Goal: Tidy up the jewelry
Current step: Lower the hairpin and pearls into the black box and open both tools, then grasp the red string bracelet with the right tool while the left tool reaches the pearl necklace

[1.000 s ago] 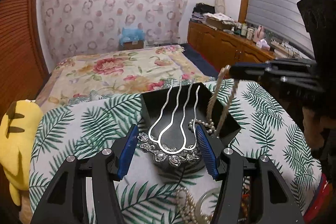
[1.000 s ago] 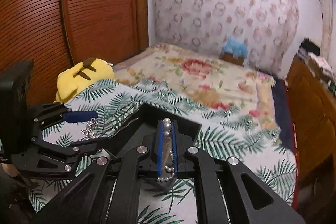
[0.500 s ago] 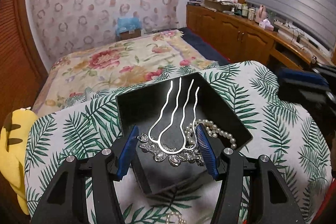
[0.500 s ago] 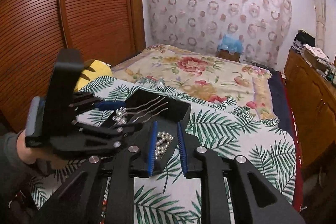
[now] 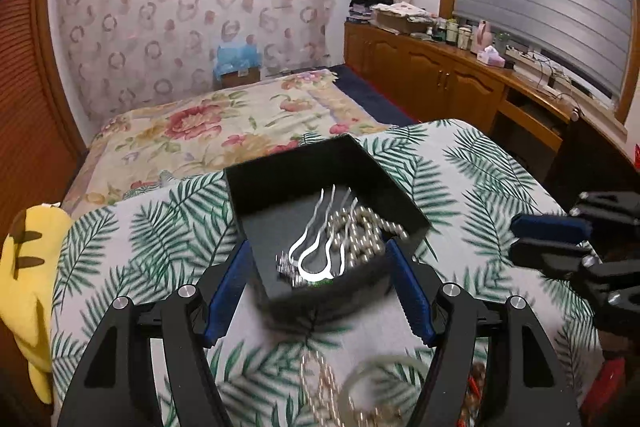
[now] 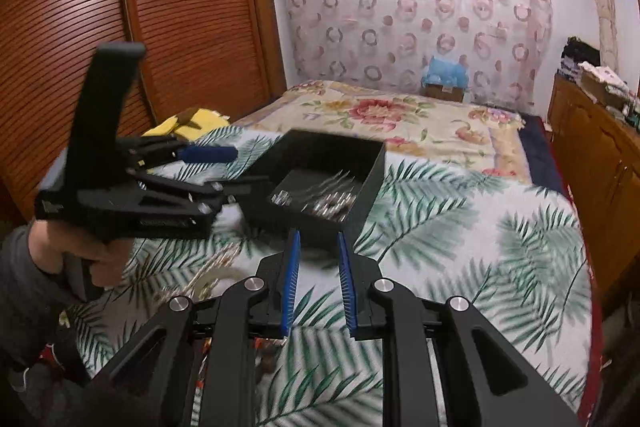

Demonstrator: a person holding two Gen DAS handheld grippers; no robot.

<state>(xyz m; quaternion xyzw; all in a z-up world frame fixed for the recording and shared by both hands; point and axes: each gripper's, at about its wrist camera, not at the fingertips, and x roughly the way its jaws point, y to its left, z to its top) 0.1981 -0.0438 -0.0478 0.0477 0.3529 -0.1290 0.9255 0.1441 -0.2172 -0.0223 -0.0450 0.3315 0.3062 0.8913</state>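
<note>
A black open box (image 5: 256, 187) (image 6: 372, 187) sits on the palm-leaf cloth. A silver hair comb (image 5: 316, 247) and a pearl necklace (image 5: 360, 231) lie inside it; they show blurred in the right wrist view (image 6: 324, 201). My left gripper (image 5: 320, 267) is open and empty just in front of the box. My right gripper (image 6: 317, 259) is open and empty, pulled back from the box; it also shows at the right edge of the left wrist view (image 5: 548, 235). More beads and a pale bangle (image 5: 384, 371) lie on the cloth near me.
The cloth-covered table (image 6: 480, 247) ends at a floral bed (image 5: 224, 123) beyond the box. A yellow plush toy (image 5: 28, 267) sits at the left edge. Wooden cabinets (image 5: 440, 75) line the right wall. A slatted wooden door (image 6: 180, 7) is at the left.
The left gripper opened and let the hair comb drop into the box, then drew back. The right gripper released the pearl necklace into the box and pulled away to the right.
</note>
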